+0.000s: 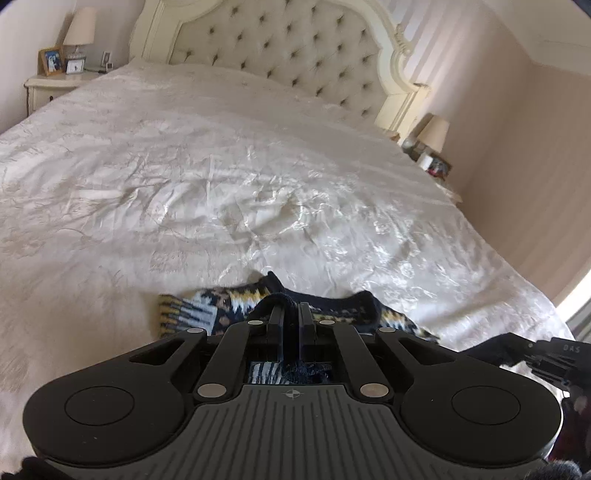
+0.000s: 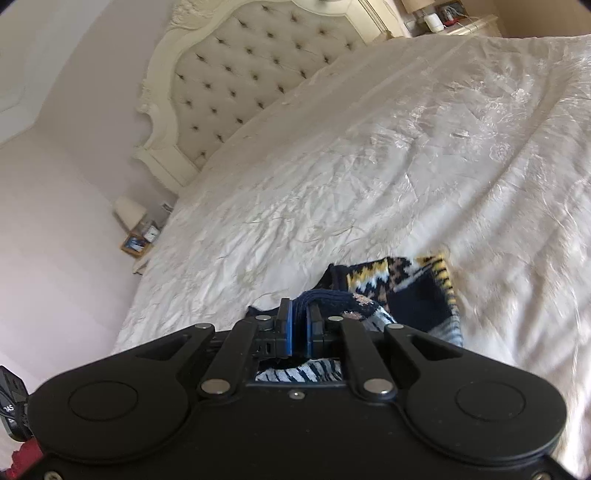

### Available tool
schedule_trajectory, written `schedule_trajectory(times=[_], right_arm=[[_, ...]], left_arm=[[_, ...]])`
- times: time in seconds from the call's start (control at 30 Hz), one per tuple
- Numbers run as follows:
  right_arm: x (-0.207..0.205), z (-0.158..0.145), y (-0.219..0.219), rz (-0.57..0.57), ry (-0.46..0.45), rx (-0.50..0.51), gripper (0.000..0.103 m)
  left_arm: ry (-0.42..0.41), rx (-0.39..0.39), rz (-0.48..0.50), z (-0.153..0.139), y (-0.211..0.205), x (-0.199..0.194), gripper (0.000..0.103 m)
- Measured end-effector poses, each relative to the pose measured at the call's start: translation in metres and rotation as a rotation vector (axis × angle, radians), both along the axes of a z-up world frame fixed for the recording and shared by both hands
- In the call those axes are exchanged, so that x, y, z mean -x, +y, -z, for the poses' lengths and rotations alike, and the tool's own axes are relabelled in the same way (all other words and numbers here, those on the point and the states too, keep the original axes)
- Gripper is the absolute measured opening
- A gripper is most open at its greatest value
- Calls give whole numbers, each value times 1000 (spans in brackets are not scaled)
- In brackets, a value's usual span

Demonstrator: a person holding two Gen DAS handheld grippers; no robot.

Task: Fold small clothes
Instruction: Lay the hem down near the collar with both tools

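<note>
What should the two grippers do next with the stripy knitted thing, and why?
Probably lower it onto a bare part of the bedspread and spread it flat. Both the left hand-held gripper and the right hand-held gripper are shut on the dark edge of the patterned knitted garment, which hangs bunched between them above the bed, so it likely needs laying out before any fold.

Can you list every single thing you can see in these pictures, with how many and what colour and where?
Patterned knit garment: one, navy, white and yellow, near edge of bed, pinched by both grippers.
Shiny bedspread: one, white, covering bed.
Tufted headboard: one, cream, far end of bed.
Bedside tables: two, cream, one on each side of bed.
Table lamps: two, cream shades, one on each table.
Framed photo: one, wooden frame, beside one lamp.
Left gripper: one, black, shut on garment.
Right gripper: one, black, blue pads, shut on garment.
</note>
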State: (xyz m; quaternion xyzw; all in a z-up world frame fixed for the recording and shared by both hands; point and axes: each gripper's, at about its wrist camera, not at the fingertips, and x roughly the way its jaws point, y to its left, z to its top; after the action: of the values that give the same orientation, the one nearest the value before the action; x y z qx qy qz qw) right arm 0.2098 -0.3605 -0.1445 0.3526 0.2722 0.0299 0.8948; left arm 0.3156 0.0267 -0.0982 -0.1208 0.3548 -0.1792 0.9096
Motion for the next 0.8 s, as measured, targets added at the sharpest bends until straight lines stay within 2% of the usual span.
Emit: schedule_trajectory(times=[0.13, 0.33, 0.47, 0.57, 0.6, 0.63, 0.73, 0.77, 0.8], right_arm=[[-35, 13, -5, -8, 51, -1, 14], [-86, 40, -12, -29, 160, 2, 14], [-111, 56, -14, -32, 208, 8, 22], [-126, 67, -19, -24, 235, -8, 23], [-131, 70, -20, -28, 239, -4, 23], [-134, 72, -21, -32, 244, 5, 24], [-147, 82, -23, -43, 258, 17, 34], [-151, 85, -24, -43, 258, 14, 43], [-154, 88, -25, -39, 257, 17, 48]], left_arm=[[44, -12, -28, 15, -3, -31, 6], [155, -49, -79, 47, -8, -67, 7], [197, -46, -103, 64, -7, -85, 7], [224, -42, -109, 74, -6, -101, 9], [229, -43, -110, 76, -6, -105, 13], [228, -46, -114, 79, -7, -110, 23], [217, -46, -122, 85, -7, -125, 26], [220, -44, -126, 87, -6, -129, 26], [220, -44, -131, 88, -5, -133, 27]])
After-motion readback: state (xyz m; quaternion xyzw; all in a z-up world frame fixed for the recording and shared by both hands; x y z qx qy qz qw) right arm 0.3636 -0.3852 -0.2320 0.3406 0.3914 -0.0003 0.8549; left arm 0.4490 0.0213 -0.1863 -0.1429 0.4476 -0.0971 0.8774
